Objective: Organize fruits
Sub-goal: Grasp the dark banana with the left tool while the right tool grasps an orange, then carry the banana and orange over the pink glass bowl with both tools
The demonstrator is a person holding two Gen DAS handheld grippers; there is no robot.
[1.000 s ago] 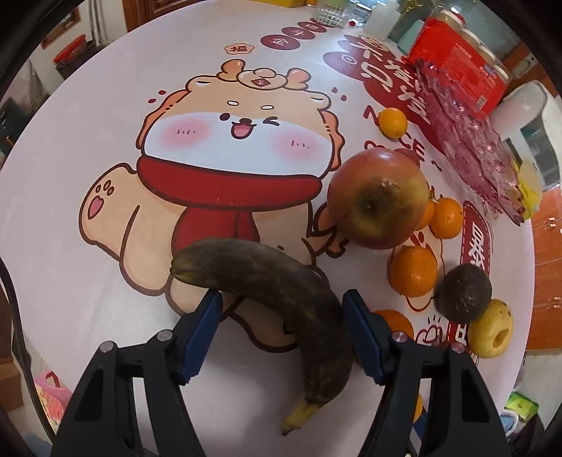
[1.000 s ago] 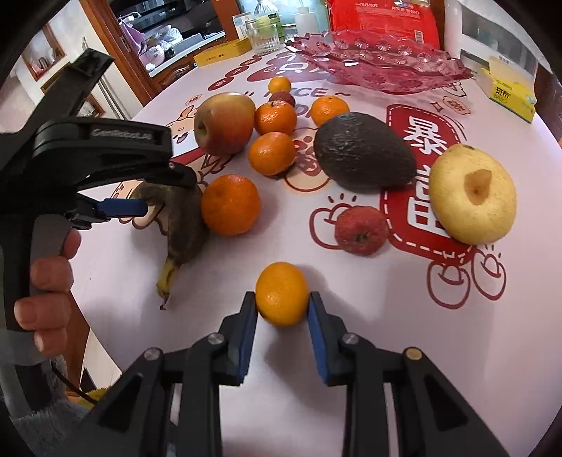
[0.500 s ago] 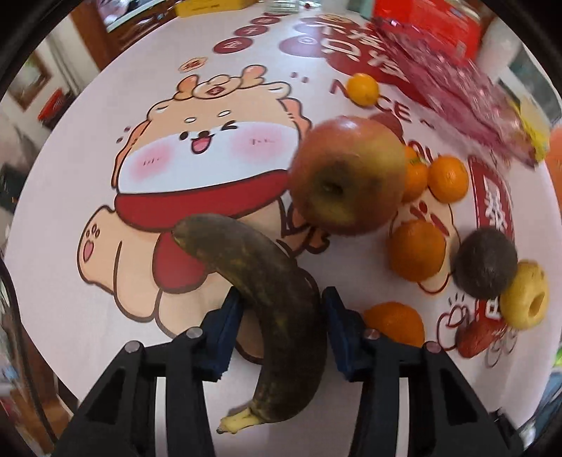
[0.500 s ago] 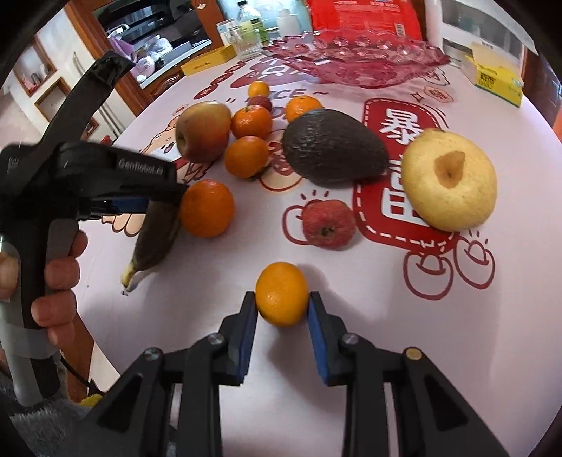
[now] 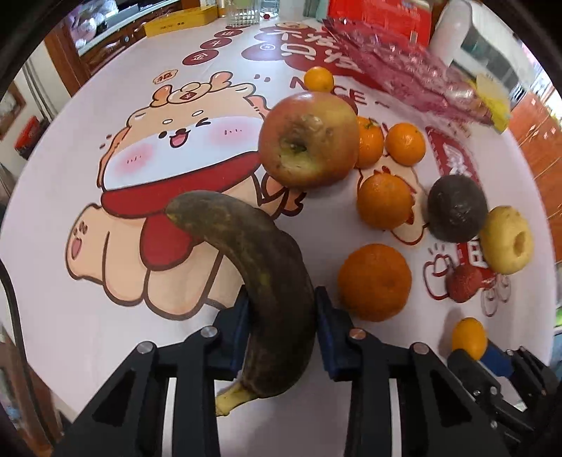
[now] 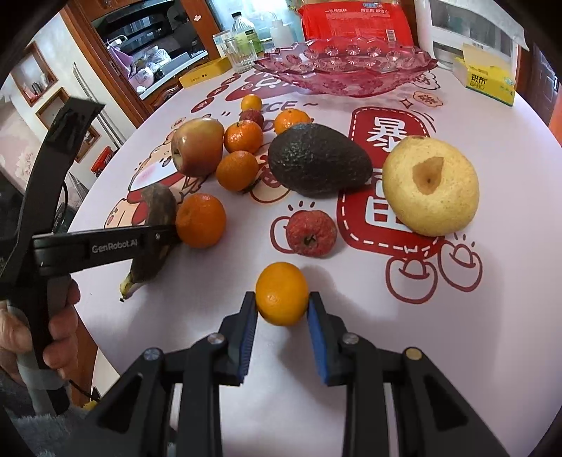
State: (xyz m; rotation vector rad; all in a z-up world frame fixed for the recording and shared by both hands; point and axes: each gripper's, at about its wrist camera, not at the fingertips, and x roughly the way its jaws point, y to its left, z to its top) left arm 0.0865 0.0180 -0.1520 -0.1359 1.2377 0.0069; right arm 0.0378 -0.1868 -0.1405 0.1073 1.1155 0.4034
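My left gripper (image 5: pixel 281 316) is shut on a dark, overripe banana (image 5: pixel 260 267) and holds it above the table; the banana also shows in the right wrist view (image 6: pixel 154 228). My right gripper (image 6: pixel 282 309) is shut on a small orange (image 6: pixel 282 293), also seen in the left wrist view (image 5: pixel 469 337). Loose on the tablecloth lie a red-green apple (image 5: pixel 309 139), several mandarins (image 5: pixel 374 281), a dark avocado (image 6: pixel 318 160), a yellow pear (image 6: pixel 430 186) and a small red fruit (image 6: pixel 311 232). A pink glass fruit bowl (image 6: pixel 346 66) stands at the back.
A red package (image 6: pixel 354 17), bottles and a glass (image 6: pixel 239 52) stand behind the bowl. A yellow tissue box (image 6: pixel 488 81) sits at the back right. The table edge runs close on the left, by my left hand (image 6: pixel 59 327).
My left gripper closed on the banana and lifted it, swinging toward the fruit group. My right gripper kept its hold on the small orange and rose slightly.
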